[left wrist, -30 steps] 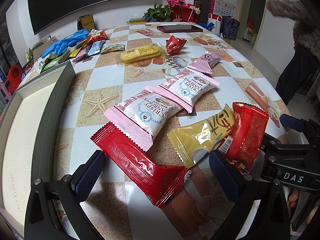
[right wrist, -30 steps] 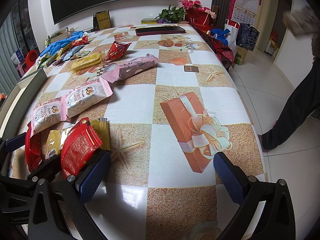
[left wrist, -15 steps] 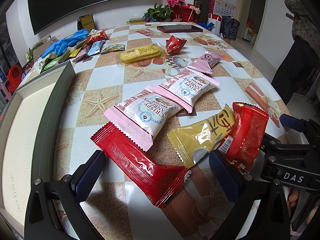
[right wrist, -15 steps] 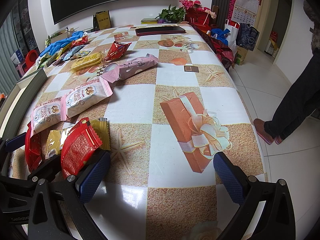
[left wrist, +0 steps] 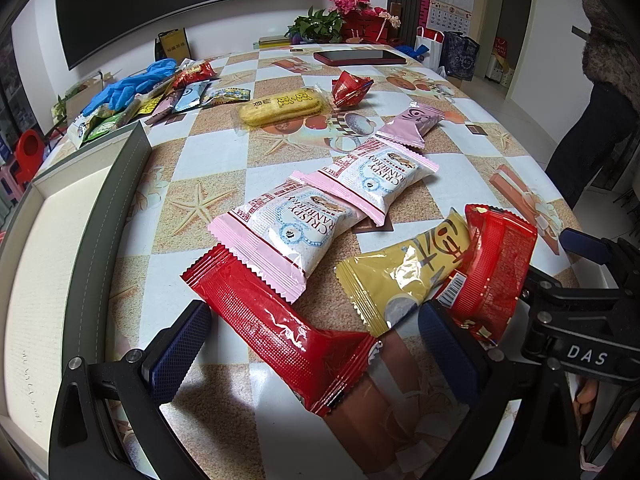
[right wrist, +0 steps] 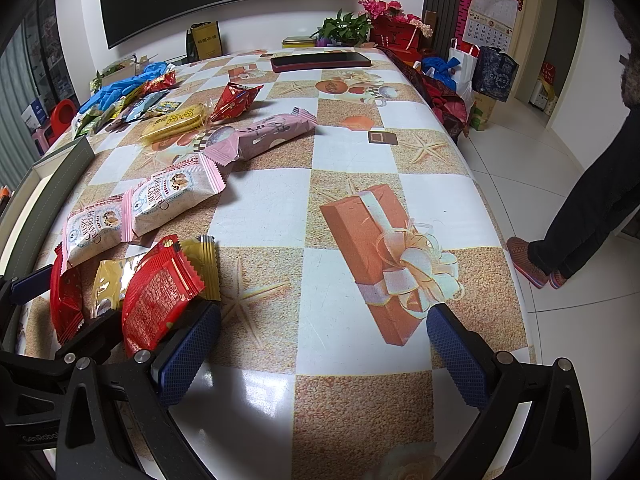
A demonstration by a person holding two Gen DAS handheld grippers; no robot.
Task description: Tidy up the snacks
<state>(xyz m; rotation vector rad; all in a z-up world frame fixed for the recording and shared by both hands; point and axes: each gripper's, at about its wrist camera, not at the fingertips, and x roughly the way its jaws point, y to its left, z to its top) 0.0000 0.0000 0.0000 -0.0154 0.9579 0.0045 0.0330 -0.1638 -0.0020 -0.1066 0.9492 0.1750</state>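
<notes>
Left wrist: box [left wrist: 60, 216] empty | left gripper [left wrist: 316, 344] apart | right gripper [right wrist: 320, 344] apart

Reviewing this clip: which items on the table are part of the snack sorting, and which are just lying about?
Belongs to the job:
long red packet
yellow packet
short red packet
two pink-edged cracker packs
mauve packet
grey-rimmed tray

Just lying about:
blue gloves
red phone
potted plant
</notes>
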